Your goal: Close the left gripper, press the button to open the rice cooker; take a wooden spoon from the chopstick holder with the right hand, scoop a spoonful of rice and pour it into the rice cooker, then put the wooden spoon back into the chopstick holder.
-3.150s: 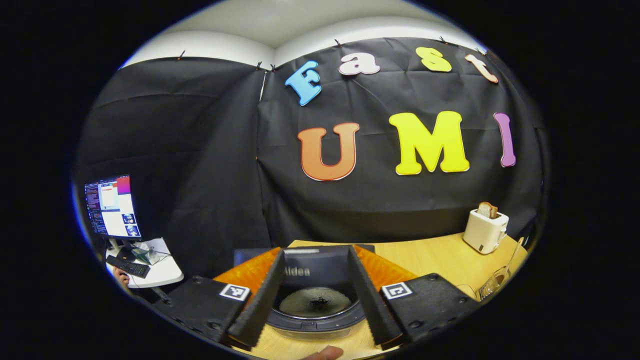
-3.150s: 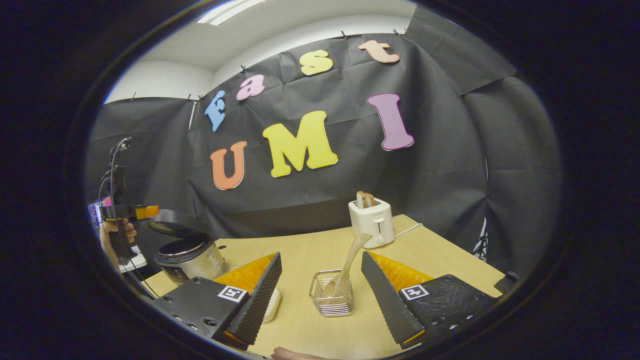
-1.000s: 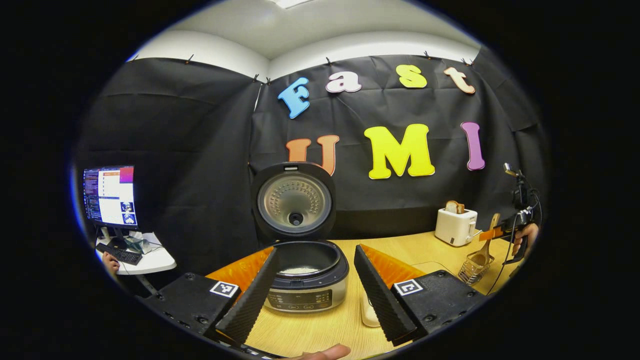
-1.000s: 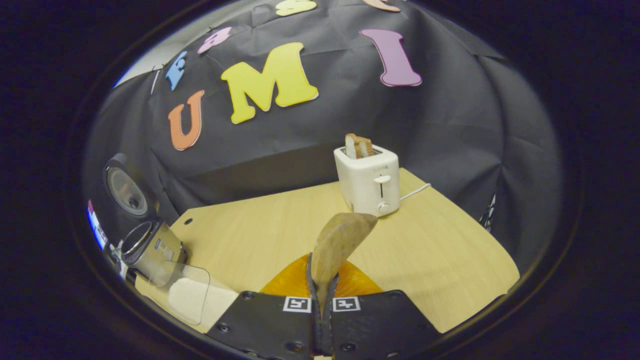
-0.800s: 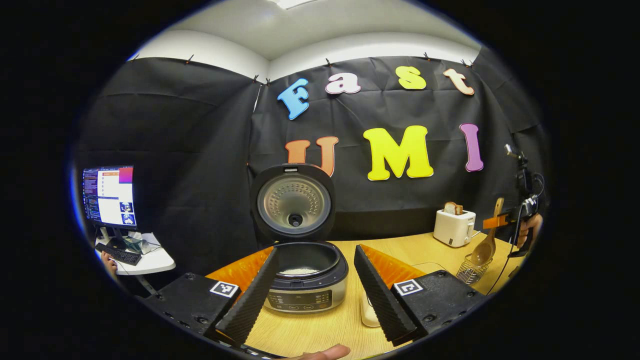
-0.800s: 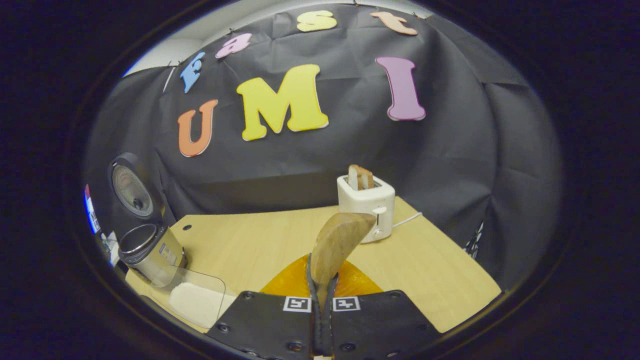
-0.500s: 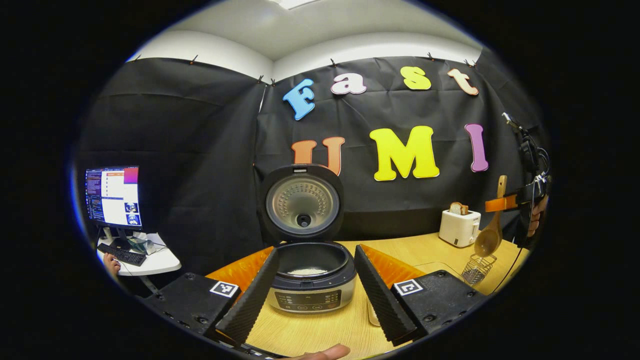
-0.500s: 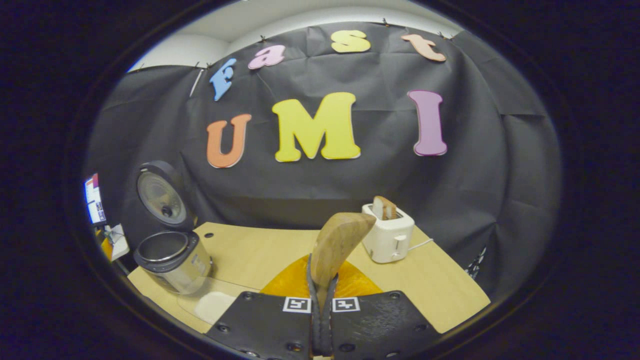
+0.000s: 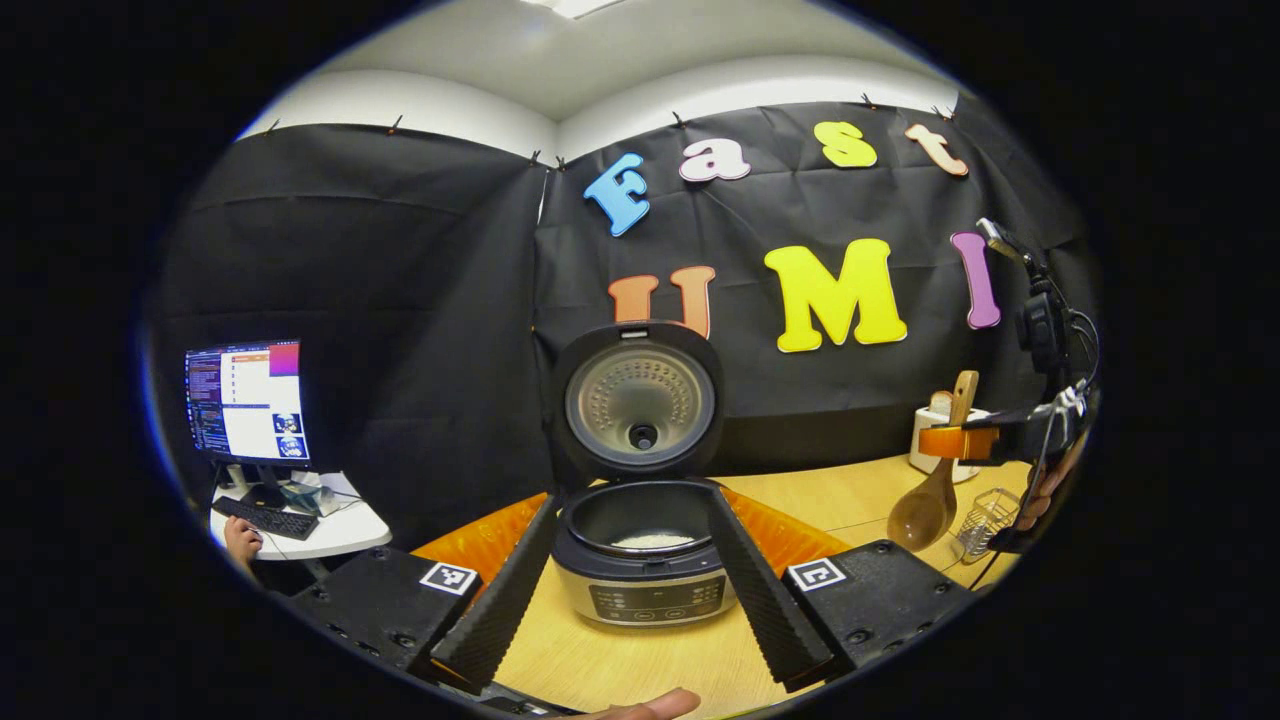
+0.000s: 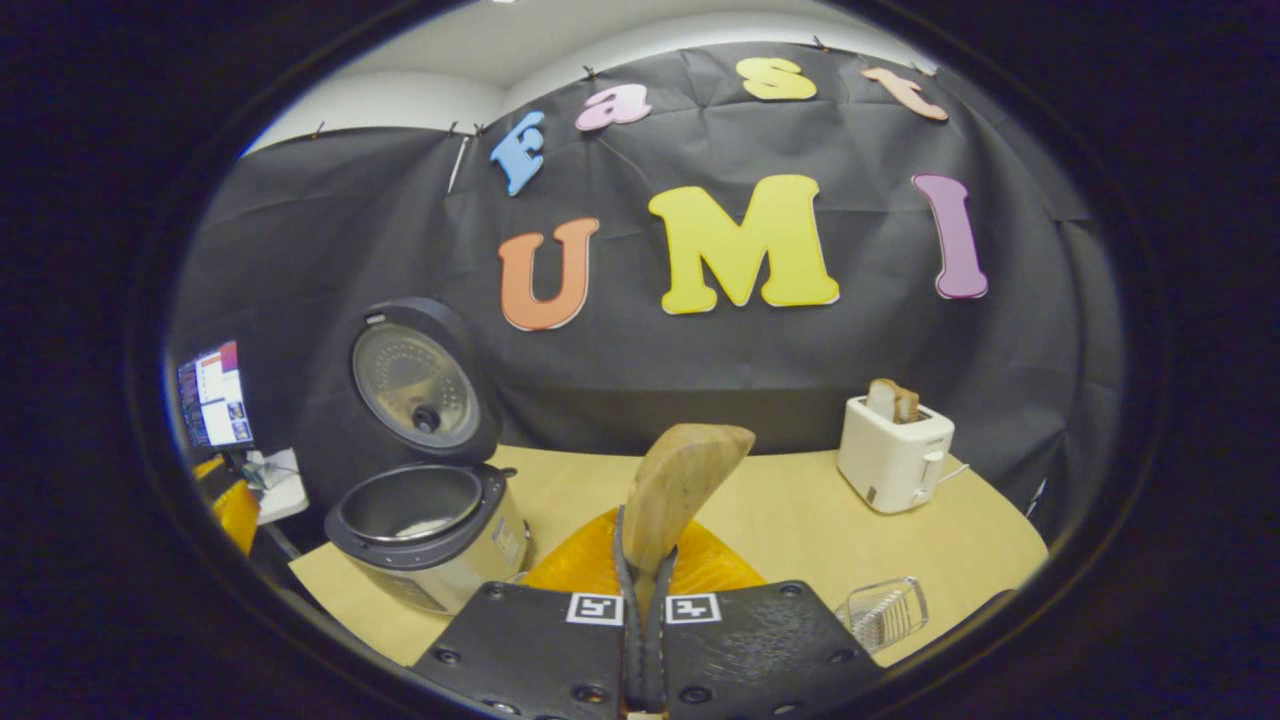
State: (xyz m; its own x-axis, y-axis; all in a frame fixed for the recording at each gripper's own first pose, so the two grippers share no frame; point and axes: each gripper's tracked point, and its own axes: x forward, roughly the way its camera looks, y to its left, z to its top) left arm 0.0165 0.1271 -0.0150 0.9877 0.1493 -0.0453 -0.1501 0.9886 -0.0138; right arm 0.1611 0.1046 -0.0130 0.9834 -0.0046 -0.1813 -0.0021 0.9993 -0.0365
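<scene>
The rice cooker [image 9: 645, 585] stands on the table with its lid [image 9: 640, 405] raised; a little white rice lies in the pot. My left gripper [image 9: 630, 600] is open, and the cooker sits beyond the gap between its fingers. My right gripper [image 10: 640, 565] is shut on the handle of the wooden spoon [image 10: 682, 485], which sticks up ahead of it. In the left gripper view that right gripper [image 9: 955, 442] hangs at the right, with the spoon's bowl [image 9: 920, 512] in the air left of the wire chopstick holder [image 9: 985, 508]. The cooker [image 10: 430, 535] is to its left.
A white toaster [image 10: 893, 452] with bread stands at the table's back right. The wire holder [image 10: 885, 612] lies low at the right of the right gripper view. A monitor [image 9: 245, 400] and keyboard sit on a side table left of the booth. A fingertip [image 9: 650, 705] shows at the bottom edge.
The right gripper lifted the spoon out of the wire holder and swung left toward the cooker. The left gripper backed off the cooker, whose lid went from shut to raised.
</scene>
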